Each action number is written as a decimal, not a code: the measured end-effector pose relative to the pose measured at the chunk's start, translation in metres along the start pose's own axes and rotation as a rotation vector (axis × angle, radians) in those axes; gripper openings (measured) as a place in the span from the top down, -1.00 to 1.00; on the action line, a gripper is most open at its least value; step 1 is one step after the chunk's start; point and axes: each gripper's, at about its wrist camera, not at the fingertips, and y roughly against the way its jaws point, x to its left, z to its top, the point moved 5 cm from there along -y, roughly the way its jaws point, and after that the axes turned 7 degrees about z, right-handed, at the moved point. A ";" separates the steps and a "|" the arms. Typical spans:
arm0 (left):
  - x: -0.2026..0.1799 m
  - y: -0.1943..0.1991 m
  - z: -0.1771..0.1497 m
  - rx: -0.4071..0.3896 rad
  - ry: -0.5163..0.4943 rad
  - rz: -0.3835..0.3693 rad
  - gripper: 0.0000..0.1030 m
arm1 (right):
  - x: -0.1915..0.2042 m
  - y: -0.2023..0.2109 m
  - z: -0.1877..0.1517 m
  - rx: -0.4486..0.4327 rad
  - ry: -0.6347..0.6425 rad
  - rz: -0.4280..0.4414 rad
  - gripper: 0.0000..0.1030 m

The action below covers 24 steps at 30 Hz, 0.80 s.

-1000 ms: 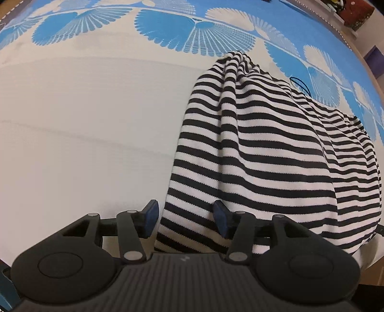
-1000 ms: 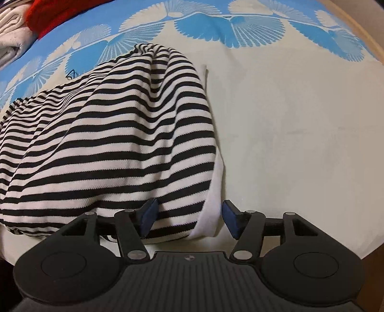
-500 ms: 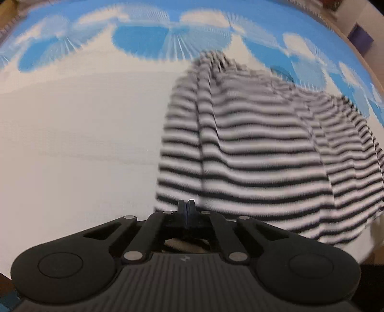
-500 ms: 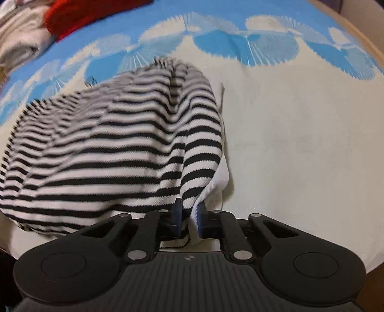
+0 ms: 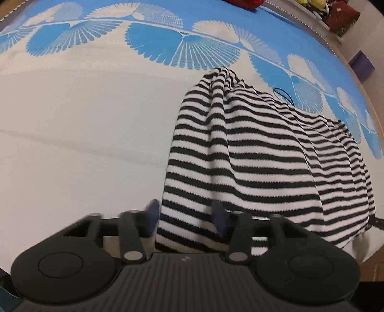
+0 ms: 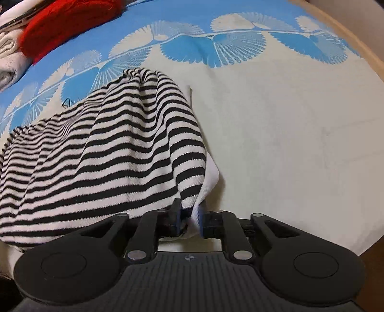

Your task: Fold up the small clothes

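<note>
The left gripper (image 5: 184,217) is held low over the near edge of the black-and-white striped knit garment (image 5: 252,153), pointed forward along the cloth. Its blue-padded fingers (image 5: 153,211) are spread apart and appear motion-blurred; the near left corner of the garment lies between them, and neither pad is seen pressing on it.

The right gripper (image 6: 190,219) is held at a similar low angle at the garment's near right corner (image 6: 134,153). Its fingers are drawn close together and a bunched fold of striped fabric with a white edge is pinched between the blue pads.

The garment is spread in loose ridges on the cream bedspread with a blue fan-shell border (image 5: 72,144), with its far end reaching the blue pattern and its near edge at the grippers.

Items seen only in the left wrist view: a small purple box (image 5: 362,64) beyond the far right edge of the bed, dark patterned items (image 5: 340,16) at the upper right corner, and a thin dark loop (image 5: 283,94) lying on the bedspread just past the garment.

Items seen only in the right wrist view: a red knit cloth (image 6: 69,21) and a pile of white fabric (image 6: 9,57) at the upper left, and a tan wooden bed edge (image 6: 360,43) along the right side.
</note>
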 end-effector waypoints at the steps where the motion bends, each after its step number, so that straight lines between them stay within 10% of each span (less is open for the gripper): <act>1: 0.001 -0.001 0.000 0.008 0.009 -0.007 -0.06 | -0.001 -0.001 -0.002 0.005 -0.003 -0.013 0.39; 10: -0.017 -0.024 -0.002 0.076 -0.074 -0.004 0.00 | -0.002 -0.013 -0.006 0.057 0.016 -0.036 0.18; 14: -0.022 -0.025 -0.004 0.080 -0.110 -0.046 1.00 | 0.004 -0.017 -0.006 0.064 0.055 -0.041 0.30; 17: -0.027 -0.021 -0.006 0.047 -0.164 -0.026 1.00 | 0.008 -0.015 -0.005 0.053 0.072 -0.004 0.74; 24: -0.007 -0.009 0.000 0.012 -0.064 -0.001 1.00 | 0.003 0.007 0.004 -0.049 0.017 0.057 0.79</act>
